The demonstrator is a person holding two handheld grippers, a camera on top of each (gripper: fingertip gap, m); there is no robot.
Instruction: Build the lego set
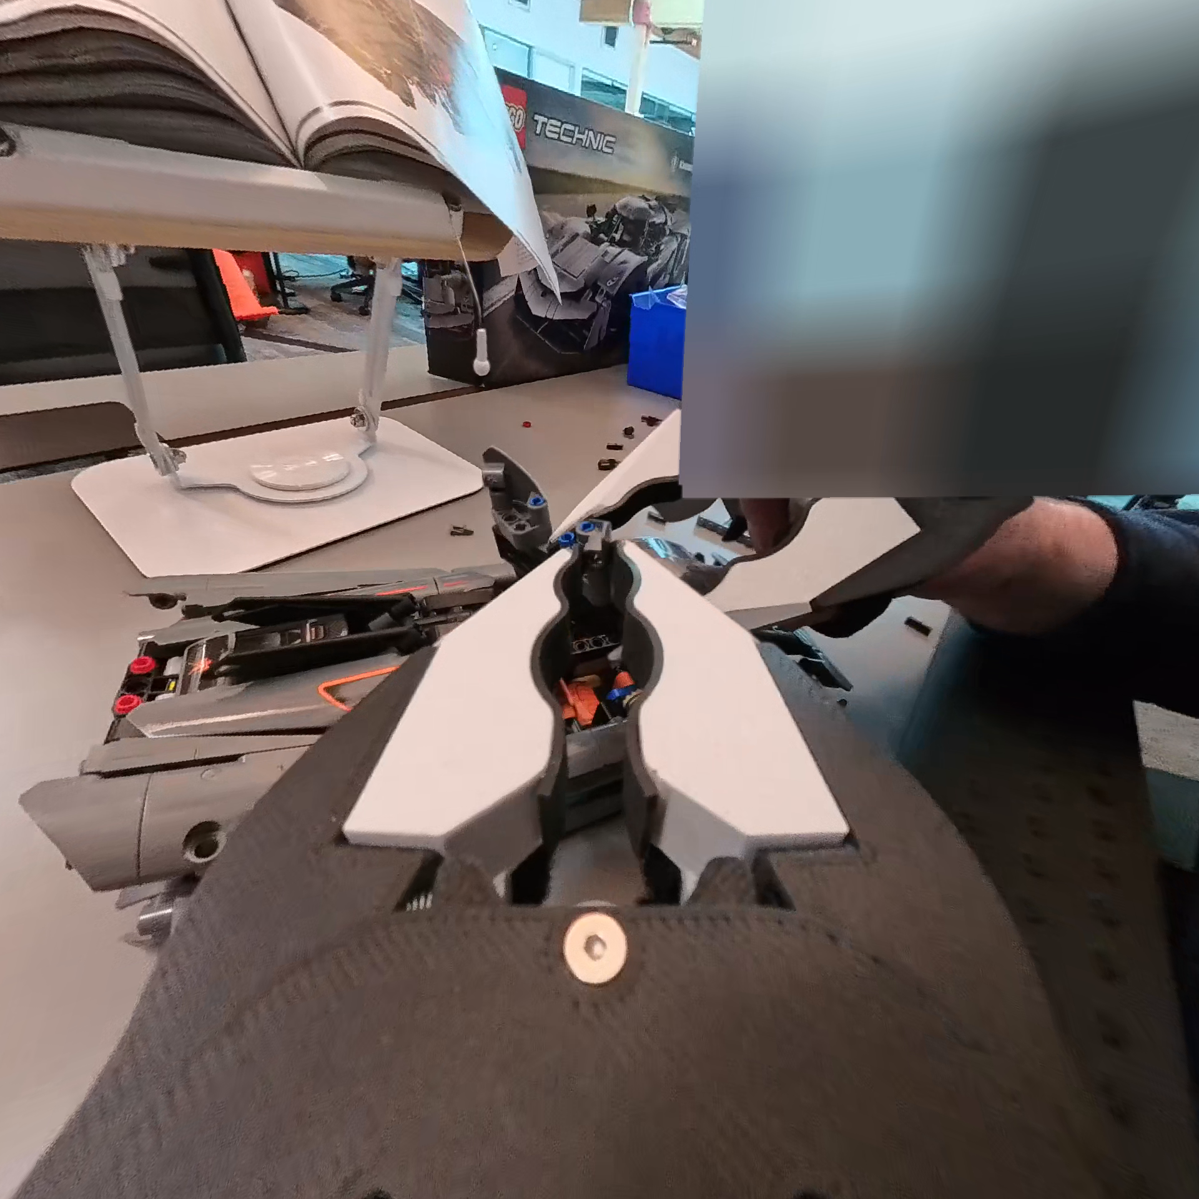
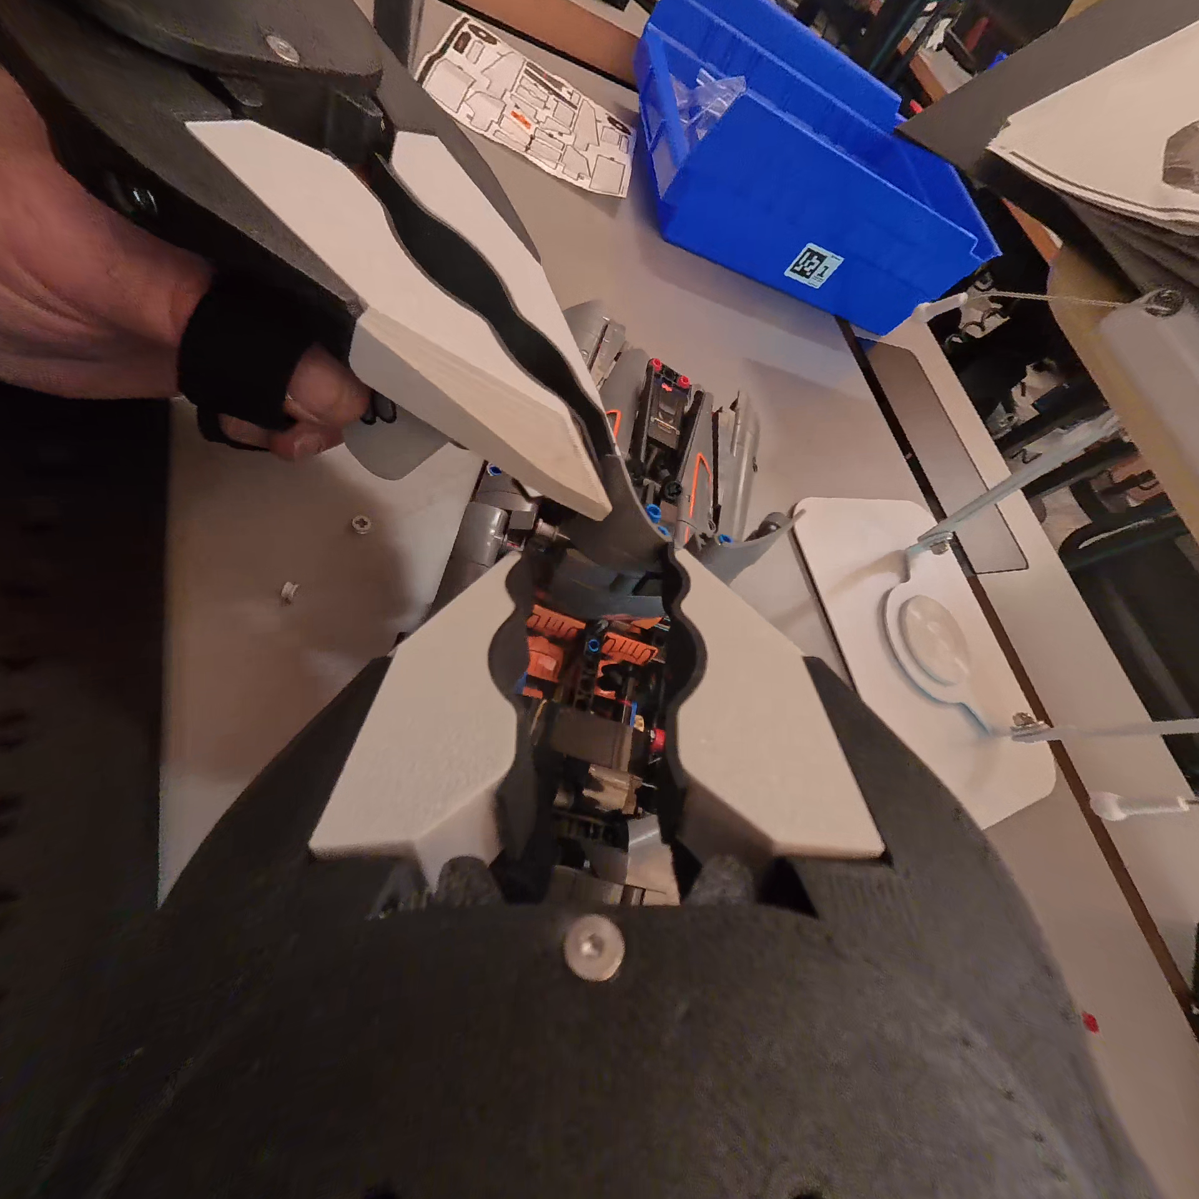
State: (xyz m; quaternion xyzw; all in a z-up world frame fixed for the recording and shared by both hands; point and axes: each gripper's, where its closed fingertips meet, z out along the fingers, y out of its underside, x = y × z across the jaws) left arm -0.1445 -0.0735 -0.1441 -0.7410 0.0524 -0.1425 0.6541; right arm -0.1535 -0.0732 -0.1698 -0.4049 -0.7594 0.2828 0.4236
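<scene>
both claws meet over one grey model car (image 1: 272,688) lying on the table (image 1: 52,623). left claw (image 1: 595,542) is clenched on a small grey piece with blue pins (image 1: 587,527) at its tips; right claw (image 2: 593,558) looks nearly closed, grasp unclear. car's long axis runs away leftward from the left claw. one blue bin (image 2: 811,194), one book stand (image 1: 279,480).

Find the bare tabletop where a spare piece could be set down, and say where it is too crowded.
Free: the grey table between the blue bin and the lego model, and the strip between the model and the white stand base. Crowded: over the model, where the left gripper and right gripper meet, and among loose small pieces near the box.
</scene>
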